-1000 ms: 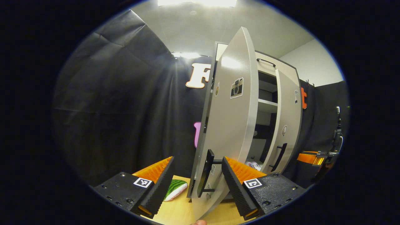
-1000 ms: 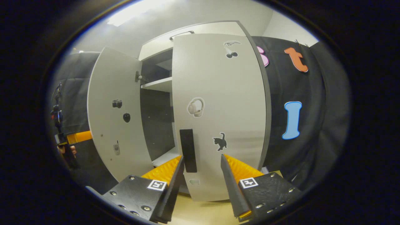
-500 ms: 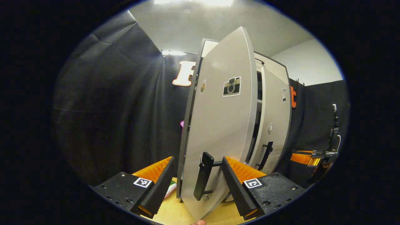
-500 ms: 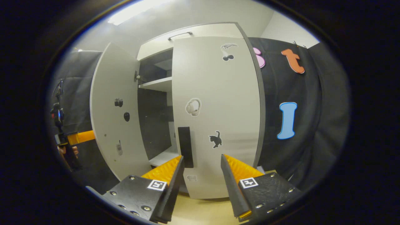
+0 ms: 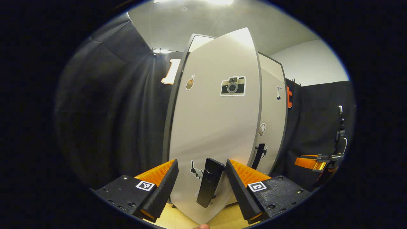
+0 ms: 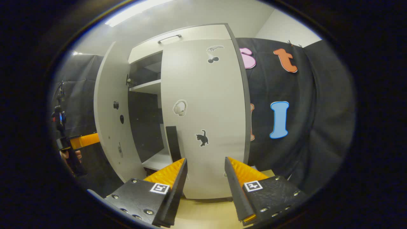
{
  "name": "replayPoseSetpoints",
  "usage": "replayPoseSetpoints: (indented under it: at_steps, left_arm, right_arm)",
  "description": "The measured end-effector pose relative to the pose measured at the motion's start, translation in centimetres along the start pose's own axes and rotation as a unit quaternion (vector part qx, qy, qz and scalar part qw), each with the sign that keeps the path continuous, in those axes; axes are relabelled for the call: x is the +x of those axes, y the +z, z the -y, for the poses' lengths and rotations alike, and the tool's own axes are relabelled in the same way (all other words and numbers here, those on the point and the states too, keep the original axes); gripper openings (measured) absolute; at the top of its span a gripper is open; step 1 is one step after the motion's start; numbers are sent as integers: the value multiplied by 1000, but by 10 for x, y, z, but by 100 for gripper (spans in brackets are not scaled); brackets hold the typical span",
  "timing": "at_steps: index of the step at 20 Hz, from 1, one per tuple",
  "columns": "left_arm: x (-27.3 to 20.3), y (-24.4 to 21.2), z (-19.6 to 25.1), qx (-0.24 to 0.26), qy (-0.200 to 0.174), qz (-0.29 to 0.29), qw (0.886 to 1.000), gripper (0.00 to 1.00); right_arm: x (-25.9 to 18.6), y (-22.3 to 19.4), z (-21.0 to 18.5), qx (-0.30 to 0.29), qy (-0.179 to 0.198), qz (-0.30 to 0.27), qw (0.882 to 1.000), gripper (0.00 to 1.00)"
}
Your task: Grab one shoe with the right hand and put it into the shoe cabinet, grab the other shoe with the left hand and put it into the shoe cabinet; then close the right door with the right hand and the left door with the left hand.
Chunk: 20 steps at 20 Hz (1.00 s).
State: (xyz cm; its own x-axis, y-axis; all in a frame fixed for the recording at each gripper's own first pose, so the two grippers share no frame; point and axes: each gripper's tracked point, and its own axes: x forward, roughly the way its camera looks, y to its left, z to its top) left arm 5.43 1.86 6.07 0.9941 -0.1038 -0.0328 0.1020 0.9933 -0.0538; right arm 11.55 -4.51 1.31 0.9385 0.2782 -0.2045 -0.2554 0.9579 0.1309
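Note:
In the left gripper view the grey shoe cabinet's left door [image 5: 216, 127], with a camera sticker, stands almost closed. Its black handle [image 5: 208, 183] lies between the fingers of my open left gripper [image 5: 202, 187], near the right-hand finger [image 5: 241, 187]. The right door [image 5: 272, 127] and its handle [image 5: 259, 154] sit just beyond. In the right gripper view the right door [image 6: 203, 121] lies flush with the cabinet, its handle [image 6: 172, 143] up and left of my open, empty right gripper [image 6: 205, 187]. The left door [image 6: 109, 114] stands ajar, showing a dark interior with a shelf [image 6: 144, 87].
The cabinet stands on a light wooden surface [image 6: 206, 213] [image 5: 178, 219]. Black cloth walls surround it on both sides. The other gripper and the hand holding it show at the far right [image 5: 314, 160] in the left gripper view and at the far left [image 6: 78, 141] in the right gripper view.
The left door has swung far toward closed with my left gripper behind its handle, hiding the shelves and the shoe. My right gripper has backed away from the right door's handle.

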Motion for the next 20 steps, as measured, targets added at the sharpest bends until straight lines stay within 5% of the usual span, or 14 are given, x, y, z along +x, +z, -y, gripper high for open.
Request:
replayPoseSetpoints:
  at_steps: [7,9,12,14,15,20]
  left_arm:
    - [47,-20,38,22,-20,-15,999,96]
    - [61,-22,46,23,-26,-13,999,98]
    - [77,-24,53,24,-30,-11,999,97]
    - [86,-25,55,21,-31,-9,999,98]
    - [90,-25,56,21,-32,-9,999,98]
    - [109,-28,63,30,-27,-6,999,98]
  right_arm:
    - [-8,-3,36,7,-37,1,999,70]
    - [-11,-4,50,12,-51,3,999,63]
    - [-15,-2,70,19,-71,7,997,70]
    - [-16,0,83,23,-83,9,996,63]
    - [-15,1,89,25,-87,9,996,70]
    - [-11,2,104,28,-97,10,995,71]
